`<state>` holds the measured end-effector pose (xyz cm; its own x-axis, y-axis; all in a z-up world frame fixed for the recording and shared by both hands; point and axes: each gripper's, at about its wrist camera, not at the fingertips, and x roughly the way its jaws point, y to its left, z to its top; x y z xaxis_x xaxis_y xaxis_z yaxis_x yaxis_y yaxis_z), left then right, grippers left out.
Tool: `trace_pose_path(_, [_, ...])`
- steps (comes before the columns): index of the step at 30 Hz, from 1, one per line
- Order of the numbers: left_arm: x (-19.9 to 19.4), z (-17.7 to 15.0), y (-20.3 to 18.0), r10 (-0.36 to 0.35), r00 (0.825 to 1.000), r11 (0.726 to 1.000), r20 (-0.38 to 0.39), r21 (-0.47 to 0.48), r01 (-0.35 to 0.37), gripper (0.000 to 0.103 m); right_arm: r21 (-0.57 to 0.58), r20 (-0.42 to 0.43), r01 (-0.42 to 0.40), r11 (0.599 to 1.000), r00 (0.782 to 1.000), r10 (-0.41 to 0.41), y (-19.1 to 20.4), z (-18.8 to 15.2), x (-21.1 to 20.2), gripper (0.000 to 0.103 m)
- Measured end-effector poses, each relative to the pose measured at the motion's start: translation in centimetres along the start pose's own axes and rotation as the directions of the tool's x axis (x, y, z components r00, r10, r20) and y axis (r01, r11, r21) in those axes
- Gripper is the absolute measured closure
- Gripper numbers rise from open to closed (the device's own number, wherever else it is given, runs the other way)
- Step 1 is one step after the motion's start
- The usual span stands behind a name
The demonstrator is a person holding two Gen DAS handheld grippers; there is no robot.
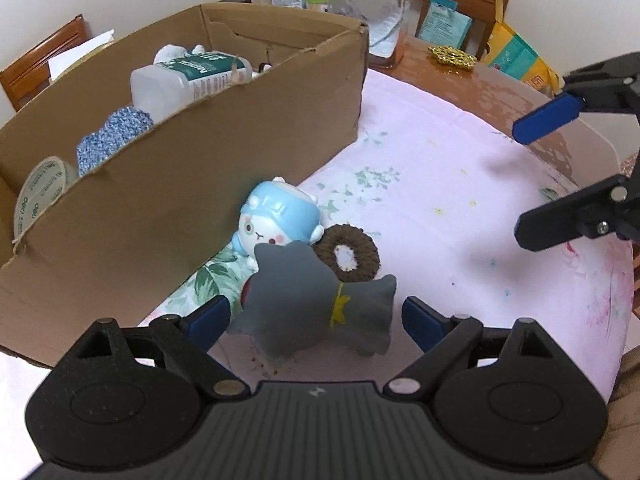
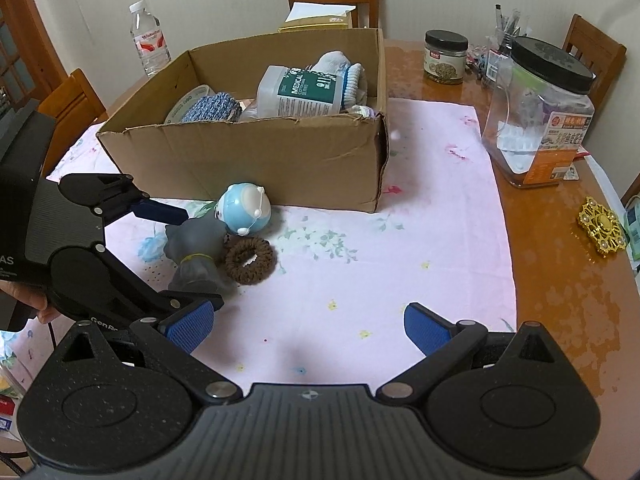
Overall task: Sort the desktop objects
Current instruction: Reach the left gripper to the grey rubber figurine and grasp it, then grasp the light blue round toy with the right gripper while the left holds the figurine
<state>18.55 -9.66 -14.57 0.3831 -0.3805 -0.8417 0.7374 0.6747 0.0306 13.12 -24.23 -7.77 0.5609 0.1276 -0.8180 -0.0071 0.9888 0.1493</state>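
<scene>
A grey toy figure (image 1: 312,304) with a yellow collar lies on the pink cloth (image 1: 460,220), between the blue pads of my left gripper (image 1: 316,322). The jaws stand wide, with a small gap showing at the right pad. Touching the toy are a blue-and-white figurine (image 1: 276,216) and a brown hair tie (image 1: 348,252), both close to the cardboard box (image 1: 240,160). In the right wrist view my left gripper (image 2: 200,258) straddles the grey toy (image 2: 196,256). My right gripper (image 2: 308,326) hovers open over bare cloth, nothing between its fingers.
The box (image 2: 260,160) holds a medical bottle (image 2: 300,92), socks (image 2: 344,76), a blue knitted cloth (image 1: 112,140) and a tape roll (image 1: 40,192). On the wooden table to the right stand a large clear jar (image 2: 536,112) and a gold ornament (image 2: 602,232). Chairs ring the table.
</scene>
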Motion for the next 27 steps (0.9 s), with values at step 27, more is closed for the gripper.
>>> trace_pose_path(27, [-3.5, -2.7, 1.4, 0.071, 0.997, 0.991, 0.012, -0.113, -0.069, 0.028, -0.095, 0.006, -0.030, 0.995, 1.000, 0.031, 2.1, 2.2, 2.3, 0.000])
